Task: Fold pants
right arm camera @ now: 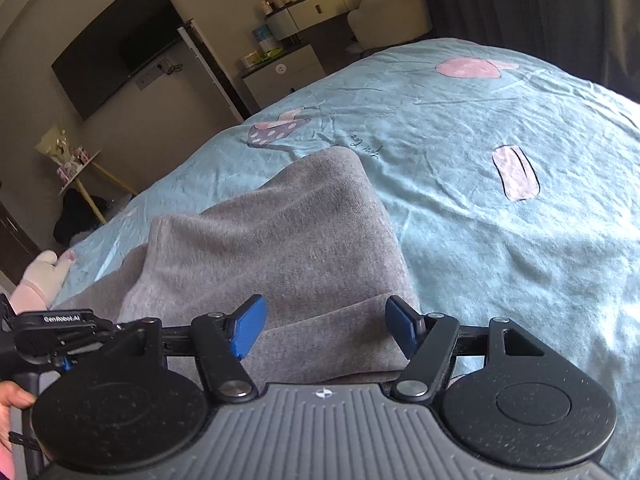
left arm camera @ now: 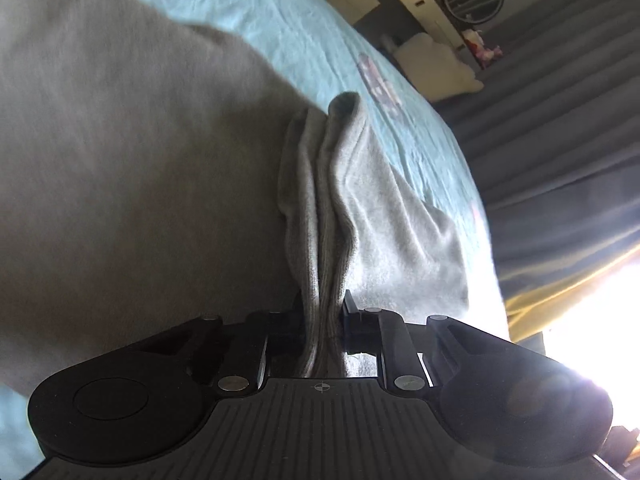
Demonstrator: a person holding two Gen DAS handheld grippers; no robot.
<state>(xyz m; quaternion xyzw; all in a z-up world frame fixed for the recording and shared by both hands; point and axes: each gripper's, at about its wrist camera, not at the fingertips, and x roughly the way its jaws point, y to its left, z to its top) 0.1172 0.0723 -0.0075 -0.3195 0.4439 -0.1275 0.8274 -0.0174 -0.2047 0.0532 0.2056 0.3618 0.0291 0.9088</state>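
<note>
The grey pants point(right arm camera: 276, 248) lie on a light blue bed sheet point(right arm camera: 500, 240). In the left wrist view my left gripper point(left arm camera: 323, 312) is shut on a bunched, ribbed edge of the pants point(left arm camera: 320, 208), and grey cloth point(left arm camera: 120, 160) fills the left of the view. In the right wrist view my right gripper point(right arm camera: 323, 326) is open, its blue pads point(right arm camera: 248, 330) spread just above a folded part of the pants, with nothing between them. The left gripper shows at the left edge point(right arm camera: 60, 328).
The bed sheet has pink and purple prints point(right arm camera: 514, 172). Beyond the bed stand a wall TV point(right arm camera: 116, 44), a dresser with bottles point(right arm camera: 304, 12), a chair point(right arm camera: 388, 16) and dark curtains point(left arm camera: 560, 120). Bright light glares at the right of the left wrist view.
</note>
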